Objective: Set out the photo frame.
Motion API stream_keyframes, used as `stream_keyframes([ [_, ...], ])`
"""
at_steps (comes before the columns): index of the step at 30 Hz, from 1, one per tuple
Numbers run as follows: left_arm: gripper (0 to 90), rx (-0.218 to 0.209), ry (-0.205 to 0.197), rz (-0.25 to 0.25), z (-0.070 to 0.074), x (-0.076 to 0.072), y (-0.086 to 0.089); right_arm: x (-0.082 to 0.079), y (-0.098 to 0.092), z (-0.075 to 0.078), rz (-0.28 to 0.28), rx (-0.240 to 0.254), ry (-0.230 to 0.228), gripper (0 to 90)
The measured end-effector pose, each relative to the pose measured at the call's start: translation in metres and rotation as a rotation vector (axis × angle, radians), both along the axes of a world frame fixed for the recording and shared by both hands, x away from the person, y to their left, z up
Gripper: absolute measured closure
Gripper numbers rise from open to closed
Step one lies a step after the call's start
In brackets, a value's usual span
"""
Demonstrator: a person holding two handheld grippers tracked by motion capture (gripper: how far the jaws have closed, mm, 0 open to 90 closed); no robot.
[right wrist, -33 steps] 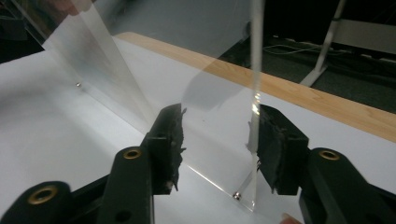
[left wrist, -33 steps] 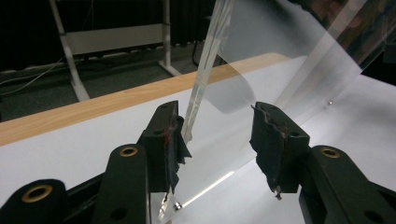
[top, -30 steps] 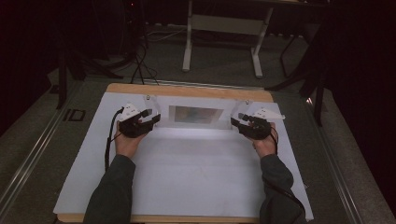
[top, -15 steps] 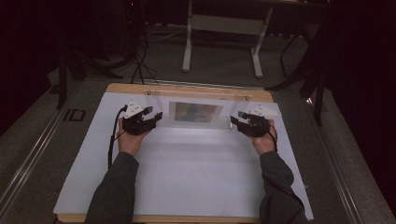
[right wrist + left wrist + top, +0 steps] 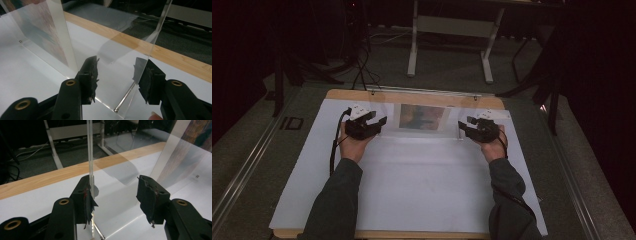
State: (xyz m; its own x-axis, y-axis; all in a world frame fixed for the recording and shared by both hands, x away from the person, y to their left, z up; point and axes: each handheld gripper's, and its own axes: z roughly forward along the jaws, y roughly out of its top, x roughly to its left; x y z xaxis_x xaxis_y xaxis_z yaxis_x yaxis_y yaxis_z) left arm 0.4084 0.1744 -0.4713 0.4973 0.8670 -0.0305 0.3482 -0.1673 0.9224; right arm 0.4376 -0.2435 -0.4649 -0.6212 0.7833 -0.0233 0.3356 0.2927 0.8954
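A clear acrylic picture frame (image 5: pixel 398 131) stands upright near the back of the white table (image 5: pixel 422 185), with a colourful picture (image 5: pixel 422 116) in its middle. My left gripper (image 5: pixel 379 121) is at the frame's left end, open. In the left gripper view the panel's thin edge (image 5: pixel 90 157) rises right beside the left jaw of that gripper (image 5: pixel 116 195). My right gripper (image 5: pixel 464 127) is at the frame's right end, also open. In the right gripper view the clear panel (image 5: pixel 120 50) stands between the jaws of the gripper (image 5: pixel 116 77), with a metal pin (image 5: pixel 125 100) at its base.
The table's wooden back edge (image 5: pixel 412 97) runs just behind the frame. Beyond it, on a dark floor, stand the white legs of a stand (image 5: pixel 414 45) and some cables (image 5: pixel 359 70). A metal rail (image 5: pixel 247 165) runs along the table's left side.
Both hands have turned a little so the jaws point inward at the frame's two ends. Their places on the table have hardly shifted.
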Motion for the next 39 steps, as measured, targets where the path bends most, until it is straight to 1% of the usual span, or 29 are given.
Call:
stream_keyframes([
  [2,47.6,0.002,0.001,0.0,0.001,-0.001,0.0,-0.001,0.0,0.001,0.001,-0.001,0.007,52.8],
  [7,47.8,-0.003,0.004,0.001,0.003,-0.002,0.0,-0.003,-0.002,0.002,0.005,0.024,0.021,53.1],
  [13,47.8,-0.006,0.014,0.0,0.004,-0.007,0.0,-0.01,-0.002,0.004,0.003,0.022,0.02,53.2],
  [16,47.8,-0.008,0.023,0.0,0.002,-0.013,0.001,-0.015,-0.001,0.004,0.003,0.024,0.028,53.1],
  [17,47.7,-0.008,0.023,0.0,0.002,-0.013,0.001,-0.015,-0.001,0.004,0.003,0.024,0.028,53.1],
  [18,47.7,-0.021,0.028,0.006,0.0,-0.019,0.001,-0.016,-0.002,0.003,0.005,0.025,0.029,53.1],
  [20,47.6,-0.032,0.027,0.008,-0.001,-0.024,0.001,-0.023,-0.002,0.003,0.01,0.025,0.037,53.2],
  [22,47.6,-0.035,0.034,0.009,0.0,-0.028,0.002,-0.028,-0.001,0.003,0.008,0.031,0.038,53.2],
  [23,47.6,-0.035,0.034,0.009,0.0,-0.028,0.002,-0.028,-0.001,0.003,0.008,0.031,0.038,53.2],
  [25,47.8,-0.037,0.044,0.006,0.0,-0.034,0.003,-0.033,-0.002,0.004,0.015,0.04,0.047,53.3],
  [28,47.9,-0.036,0.047,0.009,0.002,-0.04,0.004,-0.038,-0.002,0.006,0.02,0.052,0.054,53.4],
  [29,47.9,-0.036,0.047,0.009,0.002,-0.04,0.004,-0.038,-0.002,0.006,0.02,0.052,0.054,53.4],
  [30,47.9,-0.046,0.058,0.009,0.002,-0.046,0.007,-0.043,0.0,0.008,0.024,0.052,0.054,53.6],
  [36,47.8,-0.05,0.061,0.007,0.002,-0.054,0.01,-0.054,0.003,0.011,0.029,0.045,0.051,54.1],
  [39,47.9,-0.052,0.067,0.0,0.003,-0.056,0.01,-0.059,0.002,0.012,0.031,0.058,0.051,54.6],
])
